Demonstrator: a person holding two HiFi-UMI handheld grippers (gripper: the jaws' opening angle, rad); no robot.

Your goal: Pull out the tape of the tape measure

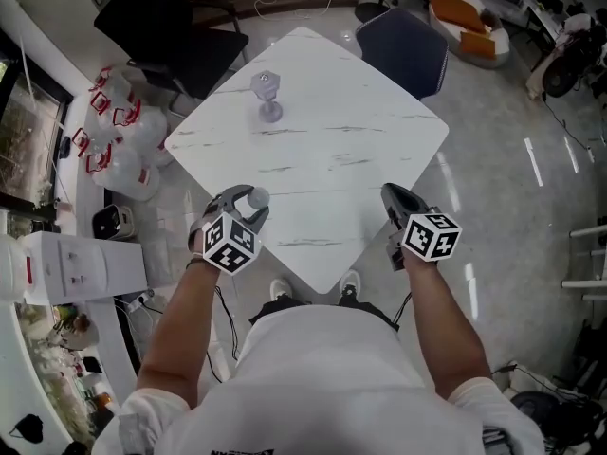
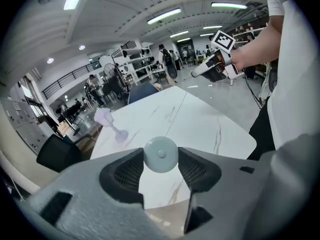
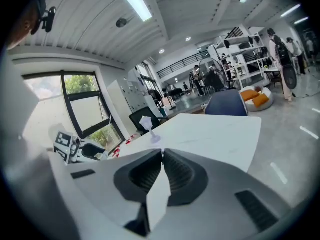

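Note:
A small round pale tape measure point(image 2: 161, 154) with a centre button sits between the pads of my left gripper point(image 2: 161, 159), which is shut on it. In the head view this gripper point(image 1: 248, 200) hangs over the near left edge of the white marble table point(image 1: 341, 150), with the tape measure point(image 1: 254, 198) at its tip. My right gripper point(image 3: 162, 154) is shut, its fingertips touching, and I see nothing between them. It point(image 1: 394, 197) hovers at the table's near right edge. No tape shows outside the casing.
A pale purple goblet point(image 1: 267, 95) stands on the table's far half. A black chair point(image 1: 161, 27) and a blue chair point(image 1: 403, 50) stand behind the table. Several water bottles point(image 1: 123, 140) lie on the floor at the left, beside a white cabinet point(image 1: 81, 263).

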